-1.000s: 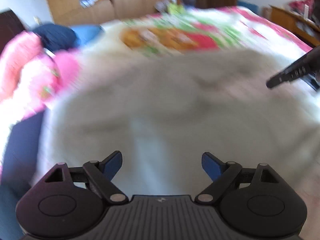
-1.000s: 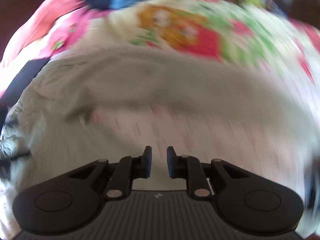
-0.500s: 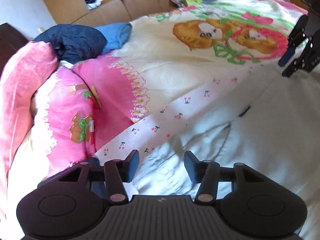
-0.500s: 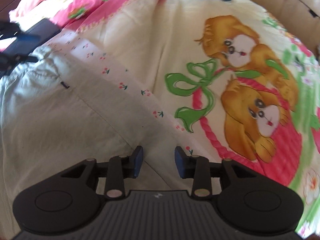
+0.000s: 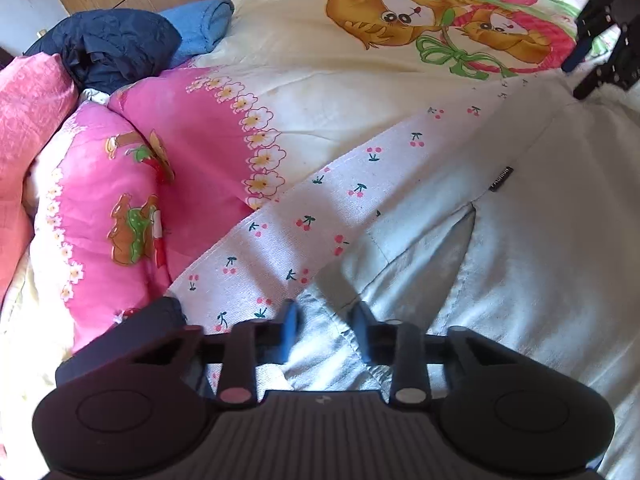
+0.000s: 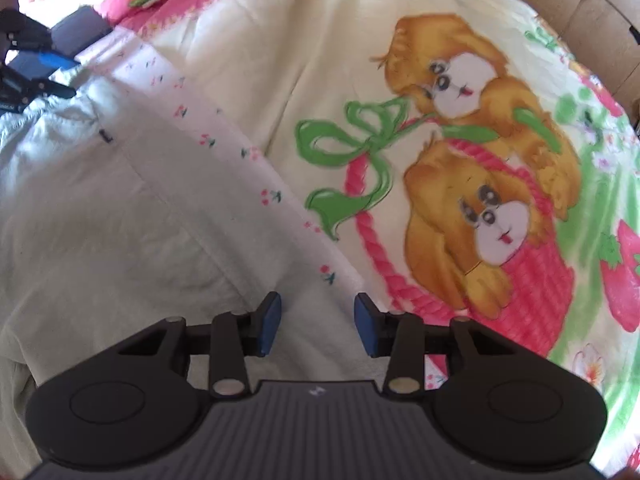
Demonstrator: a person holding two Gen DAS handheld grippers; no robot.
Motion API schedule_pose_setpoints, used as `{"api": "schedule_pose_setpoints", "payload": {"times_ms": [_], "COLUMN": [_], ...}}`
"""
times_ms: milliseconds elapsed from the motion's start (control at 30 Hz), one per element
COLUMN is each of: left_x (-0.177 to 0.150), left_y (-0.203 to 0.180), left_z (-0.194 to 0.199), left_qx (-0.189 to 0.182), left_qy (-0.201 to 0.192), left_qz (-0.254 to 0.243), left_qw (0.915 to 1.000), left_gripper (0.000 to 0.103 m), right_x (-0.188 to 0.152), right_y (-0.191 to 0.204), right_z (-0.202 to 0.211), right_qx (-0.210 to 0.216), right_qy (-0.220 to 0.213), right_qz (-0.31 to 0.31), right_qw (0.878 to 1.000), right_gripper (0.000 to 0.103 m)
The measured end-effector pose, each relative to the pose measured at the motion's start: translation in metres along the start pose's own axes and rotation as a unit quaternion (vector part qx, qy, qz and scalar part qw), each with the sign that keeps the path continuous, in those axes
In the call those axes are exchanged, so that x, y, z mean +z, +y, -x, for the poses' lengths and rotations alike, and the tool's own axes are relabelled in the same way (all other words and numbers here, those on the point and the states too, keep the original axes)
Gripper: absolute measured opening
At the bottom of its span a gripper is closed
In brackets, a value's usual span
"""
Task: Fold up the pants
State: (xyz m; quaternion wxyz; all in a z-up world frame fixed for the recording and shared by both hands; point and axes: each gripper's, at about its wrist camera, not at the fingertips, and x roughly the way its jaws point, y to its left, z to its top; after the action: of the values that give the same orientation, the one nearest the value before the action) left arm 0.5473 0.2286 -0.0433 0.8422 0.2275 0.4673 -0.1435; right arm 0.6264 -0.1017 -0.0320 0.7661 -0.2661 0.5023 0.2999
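left gripper (image 5: 325, 332): jaws parted, astride pale pants (image 5: 540, 248) edge, nothing clamped | right gripper (image 6: 316, 326): jaws apart, empty, over pants' edge | pants: spread flat across cherry-print cloth (image 5: 304, 224) on cartoon-puppy bedspread (image 6: 460, 168) | progress: early, likely no fold yet, all folds left | beyond: pink quilt (image 5: 132, 184), navy garment (image 5: 116, 44)

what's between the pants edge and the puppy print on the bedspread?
Right wrist view: a white cherry-print strip runs along the pants edge, then plain cream bedspread up to the puppy print.
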Motion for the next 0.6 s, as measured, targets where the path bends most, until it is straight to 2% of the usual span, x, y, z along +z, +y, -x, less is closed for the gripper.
{"api": "schedule_pose_setpoints", "payload": {"times_ms": [67,167,233,267,333,367,467,600], "left_x": [0.000,0.000,0.000,0.000,0.000,0.000,0.000,-0.004], "left_y": [-0.004,-0.010,-0.007,-0.006,-0.006,-0.007,-0.012,-0.013], "left_z": [-0.001,0.001,0.002,0.002,0.003,0.003,0.005,0.023], "left_qx": [0.005,0.010,0.004,0.003,0.004,0.006,0.018,0.026], "left_qy": [-0.002,-0.006,-0.007,-0.008,-0.008,-0.008,-0.008,-0.025], "left_qz": [-0.009,-0.030,-0.028,-0.026,-0.026,-0.031,-0.046,-0.030], "left_qw": [0.9999,0.9995,0.9996,0.9996,0.9996,0.9995,0.9988,0.9989], "left_gripper": [0.034,0.029,0.027,0.026,0.026,0.026,0.024,0.022], "right_x": [0.001,0.001,0.002,0.003,0.006,0.006,0.003,-0.011], "right_y": [-0.003,0.000,0.004,0.003,-0.003,-0.005,0.003,0.016], "right_z": [0.002,-0.010,-0.014,-0.017,-0.020,-0.019,-0.005,0.025], "right_qx": [0.002,0.017,0.016,0.020,0.015,0.015,0.018,0.019], "right_qy": [-0.007,0.031,0.032,0.035,0.039,0.040,0.036,0.020], "right_qz": [-0.002,0.019,0.034,0.031,0.015,0.005,0.012,0.003], "right_qw": [1.000,0.999,0.999,0.999,0.999,0.999,0.999,1.000], "right_gripper": [0.045,0.045,0.044,0.039,0.019,0.000,0.001,0.001]}}
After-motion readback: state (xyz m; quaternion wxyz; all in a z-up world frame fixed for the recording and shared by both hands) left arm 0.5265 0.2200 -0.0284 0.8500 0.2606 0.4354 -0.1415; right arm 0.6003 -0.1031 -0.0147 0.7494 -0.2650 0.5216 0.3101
